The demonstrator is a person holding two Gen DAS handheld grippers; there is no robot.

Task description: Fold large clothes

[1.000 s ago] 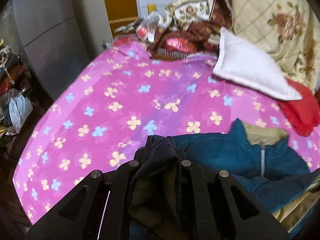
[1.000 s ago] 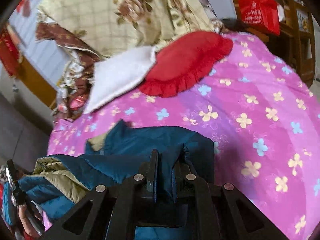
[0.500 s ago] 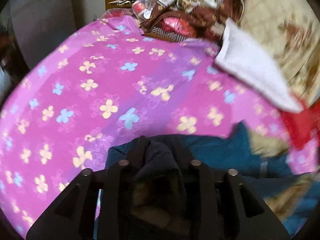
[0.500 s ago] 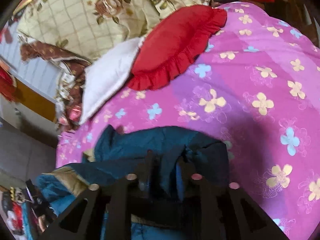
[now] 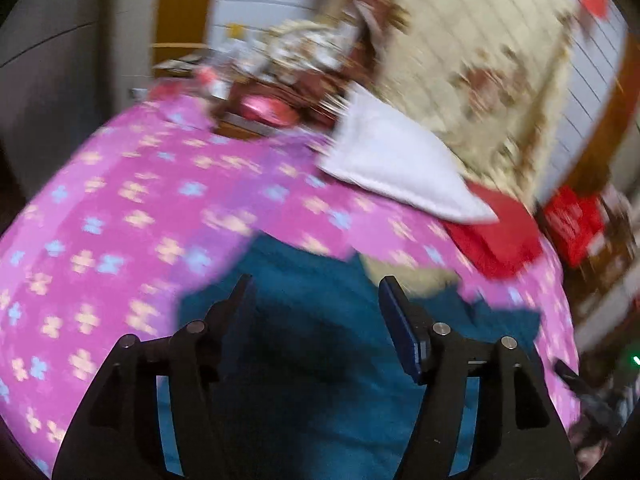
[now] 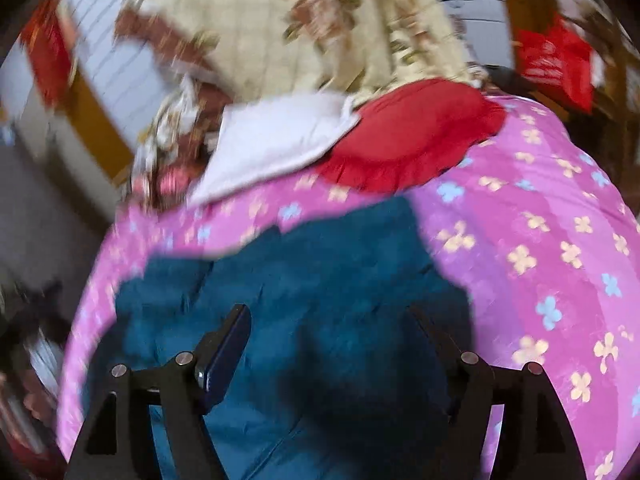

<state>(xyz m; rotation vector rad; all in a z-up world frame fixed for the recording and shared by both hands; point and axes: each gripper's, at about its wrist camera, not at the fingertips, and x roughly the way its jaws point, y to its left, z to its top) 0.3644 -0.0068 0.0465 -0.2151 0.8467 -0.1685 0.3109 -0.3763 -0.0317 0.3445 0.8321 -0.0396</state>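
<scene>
A large teal padded jacket (image 5: 312, 320) lies spread on the pink flowered bedsheet (image 5: 120, 208), a bit of its beige lining showing near the collar. It also fills the lower middle of the right wrist view (image 6: 320, 300). My left gripper (image 5: 314, 292) is open and empty just above the jacket. My right gripper (image 6: 332, 320) is open and empty above the jacket too. Both views are motion-blurred.
A white pillow (image 5: 400, 160) and a red frilled cushion (image 6: 412, 140) lie at the far end of the bed (image 6: 560, 240). A cream flowered quilt (image 5: 480, 60) is piled behind them. Red bags (image 5: 572, 224) hang on the right; clutter is at the far left.
Both grippers have opened and let go of the jacket, which now lies flat on the bed. Both cameras have tilted up and drawn back.
</scene>
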